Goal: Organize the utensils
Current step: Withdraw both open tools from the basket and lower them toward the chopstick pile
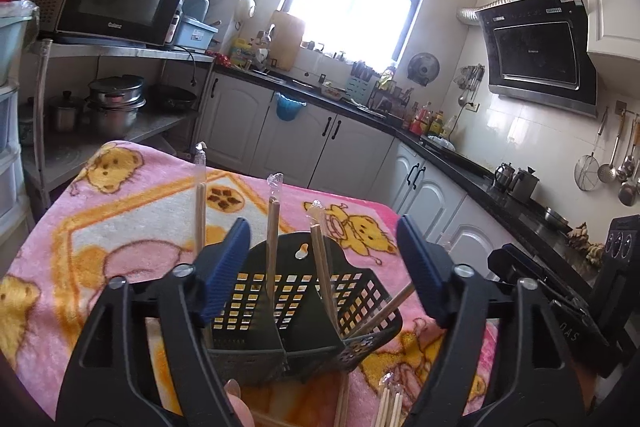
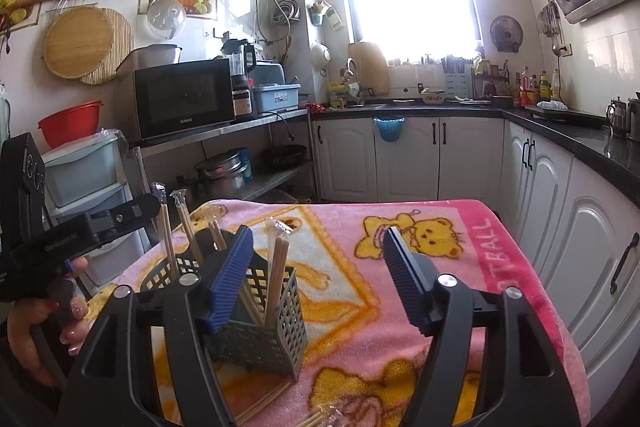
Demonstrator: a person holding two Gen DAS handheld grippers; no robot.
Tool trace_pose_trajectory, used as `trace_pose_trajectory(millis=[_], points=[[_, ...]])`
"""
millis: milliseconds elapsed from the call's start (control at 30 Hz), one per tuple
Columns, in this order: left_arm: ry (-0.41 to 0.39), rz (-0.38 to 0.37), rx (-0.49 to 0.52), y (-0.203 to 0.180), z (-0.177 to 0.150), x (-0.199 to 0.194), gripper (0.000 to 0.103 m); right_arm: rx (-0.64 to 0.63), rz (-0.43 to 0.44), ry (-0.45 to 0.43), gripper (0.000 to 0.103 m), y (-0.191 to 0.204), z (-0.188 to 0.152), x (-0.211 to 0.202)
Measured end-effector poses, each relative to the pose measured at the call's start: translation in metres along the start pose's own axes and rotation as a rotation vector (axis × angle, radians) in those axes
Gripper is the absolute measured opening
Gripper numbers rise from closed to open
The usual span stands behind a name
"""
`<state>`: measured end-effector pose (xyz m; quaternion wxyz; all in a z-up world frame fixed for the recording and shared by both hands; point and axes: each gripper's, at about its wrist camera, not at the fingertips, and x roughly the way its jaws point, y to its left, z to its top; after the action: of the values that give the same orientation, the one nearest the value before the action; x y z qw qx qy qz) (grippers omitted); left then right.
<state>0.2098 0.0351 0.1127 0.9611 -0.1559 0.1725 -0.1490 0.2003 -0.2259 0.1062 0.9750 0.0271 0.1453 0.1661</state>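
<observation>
Both my tools are spread wide and hold nothing: the left tool (image 1: 324, 267) hangs over the holder (image 1: 304, 311), the right tool (image 2: 316, 275) just beside it. The holder stands upright on the bench (image 2: 440, 307), near its left front part in the right view, on a pink bear blanket.

As I judge it, the step in hand is fetching another pair of chopsticks. Loose pairs (image 2: 320, 417) lie on the blanket at my near edge. To do it well, I should come down flat, pinch a pair at mid-length so it stays level, then tip it upright and drop it into an open compartment, clear of the sticks already leaning there.

The holder is dark perforated plastic with dividers and a hanging tab. Several wrapped chopsticks (image 1: 273, 239) stand in it, tilted apart.
</observation>
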Motion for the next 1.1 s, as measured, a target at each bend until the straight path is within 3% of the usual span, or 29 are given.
trace_pose_trajectory(millis=[167, 267, 1100], points=[[-0.009, -0.001, 0.000, -0.001, 0.000, -0.010, 0.088, -0.008, -0.001, 0.003, 0.071, 0.003, -0.002, -0.005], [-0.015, -0.004, 0.004, -0.003, -0.001, -0.015, 0.092, -0.010, -0.002, 0.003, 0.072, 0.004, -0.003, -0.008], [-0.009, 0.035, -0.048, 0.013, -0.023, -0.053, 0.092, -0.064, -0.003, 0.025, 0.077, 0.016, -0.015, -0.033]])
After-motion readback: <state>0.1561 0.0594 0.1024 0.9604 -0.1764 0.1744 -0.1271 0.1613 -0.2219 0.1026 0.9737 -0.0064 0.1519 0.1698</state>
